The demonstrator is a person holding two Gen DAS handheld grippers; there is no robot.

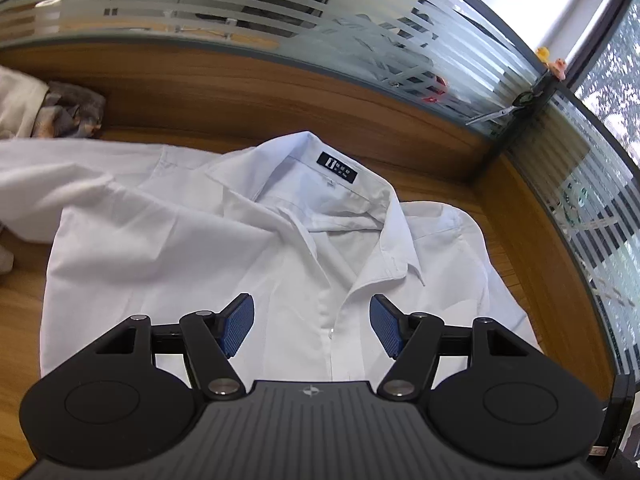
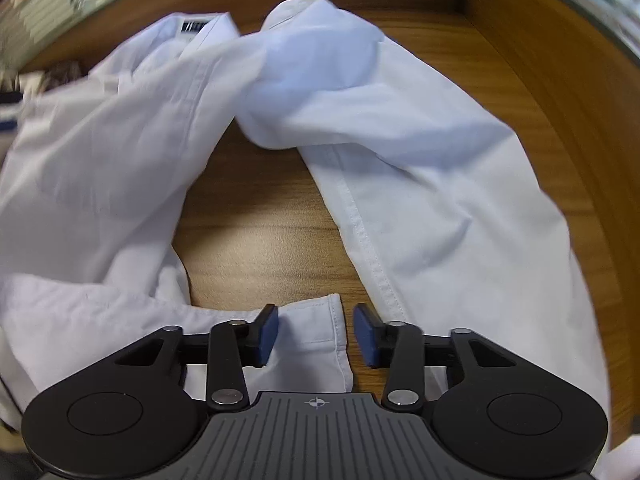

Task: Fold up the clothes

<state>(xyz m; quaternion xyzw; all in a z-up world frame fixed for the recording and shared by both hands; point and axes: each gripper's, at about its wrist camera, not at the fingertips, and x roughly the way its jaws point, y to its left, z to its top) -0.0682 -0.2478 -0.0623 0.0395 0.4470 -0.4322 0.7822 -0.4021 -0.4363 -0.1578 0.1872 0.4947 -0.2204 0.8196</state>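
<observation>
Left wrist view has the white cotton button-up shirt (image 1: pixel 248 248) spread front-up on the wooden bench (image 1: pixel 24 320), collar open so you can see the dark rectangular neck label (image 1: pixel 338 164), with the collar end toward the low wood-panel back wall (image 1: pixel 280 92) and the frosted striped glass partition (image 1: pixel 360 32) above it. The left gripper (image 1: pixel 312 326) hangs over the button placket with its jaws standing wide apart, blue pads on either side and nothing between them but air, the fabric lying below untouched as far as I can tell. Off to the far left there's a crumpled grey patterned cloth (image 1: pixel 68 114) bunched against the wall. Right wrist view is a bit blurry, but the same shirt shows a long sleeve (image 2: pixel 420 168) looping out to the right and curving back, leaving a bare patch of bench in the middle. The sleeve cuff (image 2: pixel 316 328) sits right between the blue pads of the right gripper (image 2: pixel 316 336); the jaws look parted in this shot with a gap on each side of the cuff edge, so the pads aren't pressing on it.
</observation>
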